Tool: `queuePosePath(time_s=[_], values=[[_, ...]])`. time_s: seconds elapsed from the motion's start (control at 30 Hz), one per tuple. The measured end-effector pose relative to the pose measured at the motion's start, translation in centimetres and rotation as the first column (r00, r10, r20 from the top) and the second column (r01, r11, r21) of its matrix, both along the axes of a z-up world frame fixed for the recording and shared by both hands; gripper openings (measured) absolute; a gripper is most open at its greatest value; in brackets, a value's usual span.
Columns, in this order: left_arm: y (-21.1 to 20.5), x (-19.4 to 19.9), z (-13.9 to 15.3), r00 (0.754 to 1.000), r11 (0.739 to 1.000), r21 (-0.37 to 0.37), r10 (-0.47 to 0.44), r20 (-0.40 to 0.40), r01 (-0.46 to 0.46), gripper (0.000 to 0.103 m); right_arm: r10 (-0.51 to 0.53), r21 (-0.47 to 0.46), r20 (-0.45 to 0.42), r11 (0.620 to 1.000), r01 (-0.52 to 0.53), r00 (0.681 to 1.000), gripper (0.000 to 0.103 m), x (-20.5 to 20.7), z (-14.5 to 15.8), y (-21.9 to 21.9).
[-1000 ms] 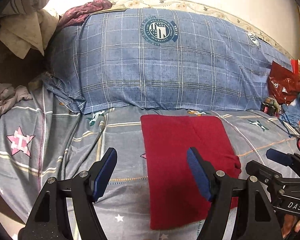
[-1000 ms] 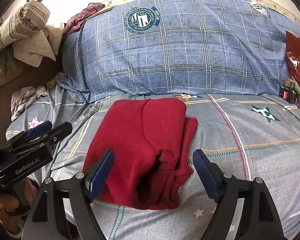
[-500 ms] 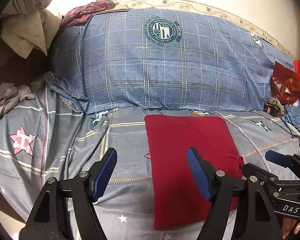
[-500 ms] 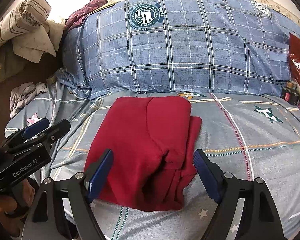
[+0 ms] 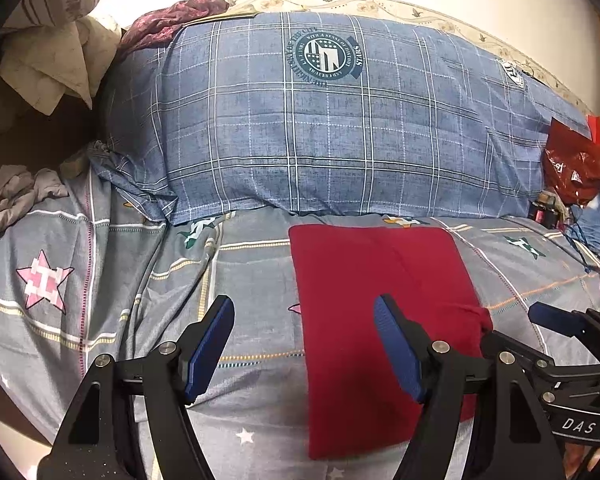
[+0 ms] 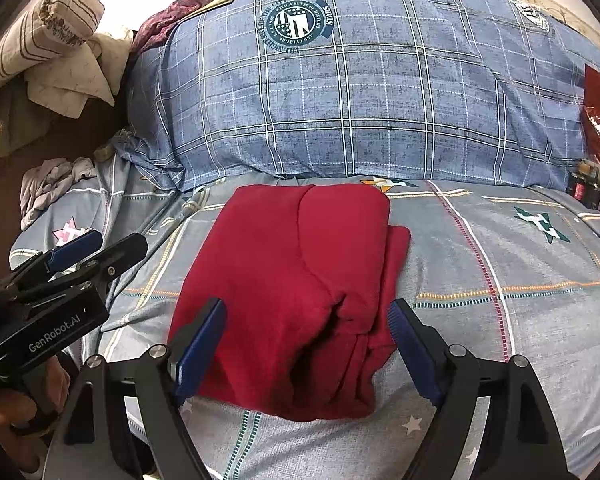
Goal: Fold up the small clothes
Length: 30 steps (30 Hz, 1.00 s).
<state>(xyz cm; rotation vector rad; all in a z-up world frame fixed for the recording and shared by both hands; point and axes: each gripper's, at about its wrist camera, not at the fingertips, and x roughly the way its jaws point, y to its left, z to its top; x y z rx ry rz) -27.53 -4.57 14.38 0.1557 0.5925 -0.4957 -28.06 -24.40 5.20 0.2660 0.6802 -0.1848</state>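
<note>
A folded red garment [image 5: 376, 304] lies flat on the grey star-patterned bedsheet [image 5: 112, 280], just in front of the big blue plaid pillow [image 5: 340, 128]. In the right wrist view the garment [image 6: 296, 280] shows layered folds, with its near edge bunched between my fingers. My left gripper [image 5: 304, 340] is open and empty, hovering at the garment's left edge. My right gripper [image 6: 306, 344] is open and empty, straddling the garment's near end. Each gripper shows in the other's view: the right gripper [image 5: 556, 320] and the left gripper [image 6: 76, 252].
A crumpled grey cloth [image 6: 48, 184] lies at the left of the bed. Beige and striped linens [image 6: 48, 52] and a maroon cloth [image 6: 168, 20] are piled at the back left. A red plastic bag [image 5: 576, 164] and small clutter sit at the right.
Both grippers have drifted slightly, so the garment sits a little differently in each view. The jaws stay open and the garment has not moved.
</note>
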Motion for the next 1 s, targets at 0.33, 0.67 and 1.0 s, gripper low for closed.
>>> queuePosePath(time_s=[0.33, 0.67, 1.0], values=[[-0.2, 0.2, -0.3, 1.000, 1.000, 0.000, 0.002, -0.008, -0.002, 0.072, 0.006, 0.002, -0.017, 1.000, -0.006, 1.000, 0.084, 0.3, -0.4, 0.3], [-0.5, 0.8, -0.6, 1.000, 1.000, -0.002, 0.013, -0.016, -0.013, 0.072, 0.008, 0.006, -0.025, 1.000, -0.008, 1.000, 0.084, 0.8, -0.5, 0.2], [-0.1, 3.2, -1.8, 0.998, 1.000, -0.014, 0.025, -0.060, -0.026, 0.072, -0.009, 0.033, -0.038, 0.999, 0.010, 0.999, 0.084, 1.4, -1.5, -1.3]])
